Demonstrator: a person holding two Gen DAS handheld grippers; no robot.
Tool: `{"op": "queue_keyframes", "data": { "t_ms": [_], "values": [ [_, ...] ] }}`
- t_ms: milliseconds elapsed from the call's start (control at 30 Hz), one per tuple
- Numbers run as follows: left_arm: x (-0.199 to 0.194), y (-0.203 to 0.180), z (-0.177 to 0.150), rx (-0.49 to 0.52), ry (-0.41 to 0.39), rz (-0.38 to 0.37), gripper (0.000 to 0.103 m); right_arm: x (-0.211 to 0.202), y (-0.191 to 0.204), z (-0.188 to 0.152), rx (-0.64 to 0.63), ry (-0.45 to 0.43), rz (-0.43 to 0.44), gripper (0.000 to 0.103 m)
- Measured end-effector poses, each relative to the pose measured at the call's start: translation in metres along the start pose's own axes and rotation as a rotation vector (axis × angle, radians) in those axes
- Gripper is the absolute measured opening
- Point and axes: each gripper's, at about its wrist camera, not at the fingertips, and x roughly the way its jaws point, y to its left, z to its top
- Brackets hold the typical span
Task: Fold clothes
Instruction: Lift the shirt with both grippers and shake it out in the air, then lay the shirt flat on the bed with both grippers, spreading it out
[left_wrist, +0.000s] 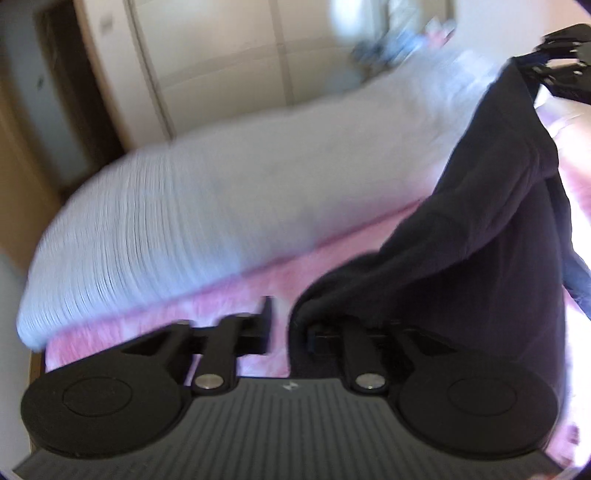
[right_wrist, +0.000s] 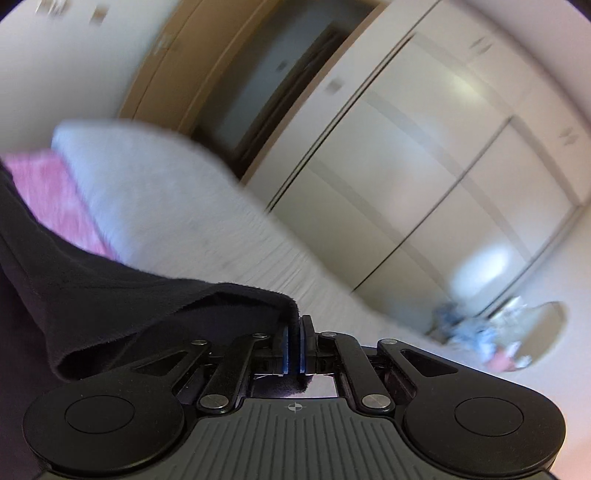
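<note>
1: Two grippers, one dark garment (left_wrist: 480, 221). Where's it sitting?

2: Slung in the air between them over the bed. Far end is up by the right gripper (left_wrist: 561, 55), near end is draped on the left gripper (left_wrist: 290, 317). Pink blanket (left_wrist: 184, 314) and pale ribbed cover (left_wrist: 221, 203) lie underneath.

1: Left fingers?

2: Parted. One finger is bare and pink shows in the gap beside it. The other is buried under cloth. So the fabric rests on that finger and isn't pinched.

1: Right one, from its own camera?

2: Blue pads (right_wrist: 284, 343) stand a sliver apart with light showing through. The hem lies over the pad on the garment's side, with a dark scrap low behind them. I see nothing squeezed, so I'd call it loosened. It's blurry though.

1: Why spread out like that?

2: My guess is they stretched it wide by two corners so it hangs flat and square before it goes onto the blanket. Cloth held slack would crumple and the crease would wander.

1: Stage?

2: Early, I'd say. There's no neat fold anywhere and most of it is off the bed. With neither grip firm it'll likely slide down under its own weight.

1: Background?

2: Pale wardrobe doors (right_wrist: 443, 166) and a brown door frame (right_wrist: 177, 74), both smeared. Skip the rest, it's too blurred
</note>
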Motion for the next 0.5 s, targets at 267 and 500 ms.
{"op": "queue_keyframes", "data": {
  "t_ms": [267, 500],
  "values": [
    [0.116, 0.001, -0.1, -0.105, 0.176, -0.005, 0.028, 0.14, 0.13, -0.113, 0.199, 0.323, 0.233, 0.061],
    [0.072, -0.057, -0.208, -0.137, 0.309, -0.164, 0.032, 0.093, 0.158, -0.234, 0.469, 0.564, 0.354, 0.061]
  ]
}}
